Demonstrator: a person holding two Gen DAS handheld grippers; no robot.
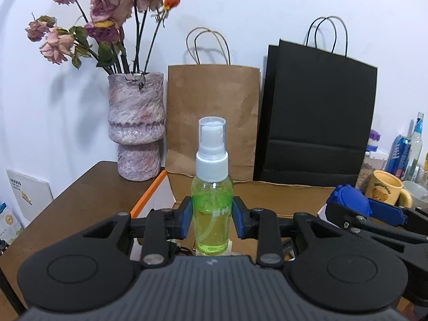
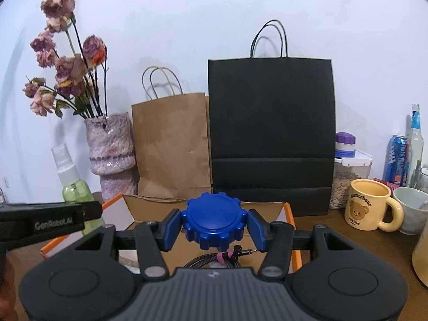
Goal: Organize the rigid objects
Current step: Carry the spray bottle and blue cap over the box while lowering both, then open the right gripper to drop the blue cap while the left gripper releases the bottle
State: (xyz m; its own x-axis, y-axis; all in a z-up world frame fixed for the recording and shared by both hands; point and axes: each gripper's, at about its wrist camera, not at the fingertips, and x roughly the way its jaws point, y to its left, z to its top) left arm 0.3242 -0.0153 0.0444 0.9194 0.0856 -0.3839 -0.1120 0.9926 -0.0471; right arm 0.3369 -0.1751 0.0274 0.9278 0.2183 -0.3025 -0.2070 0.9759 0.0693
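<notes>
Left wrist view, left gripper (image 1: 212,220) clamping spray bottle (image 1: 212,187), right gripper (image 2: 214,227) clamping blue knob (image 2: 214,220)

The left tool (image 1: 212,218) points forward and slightly down, its blue pads pressed against a held bottle. The right tool (image 2: 214,226) sits just beside it, likewise angled, clamped on a round knob.

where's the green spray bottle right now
The green spray bottle is upright, clamped in the left tongs at the centre of the left wrist view, above the open cardboard box before the brown paper bag.
</notes>
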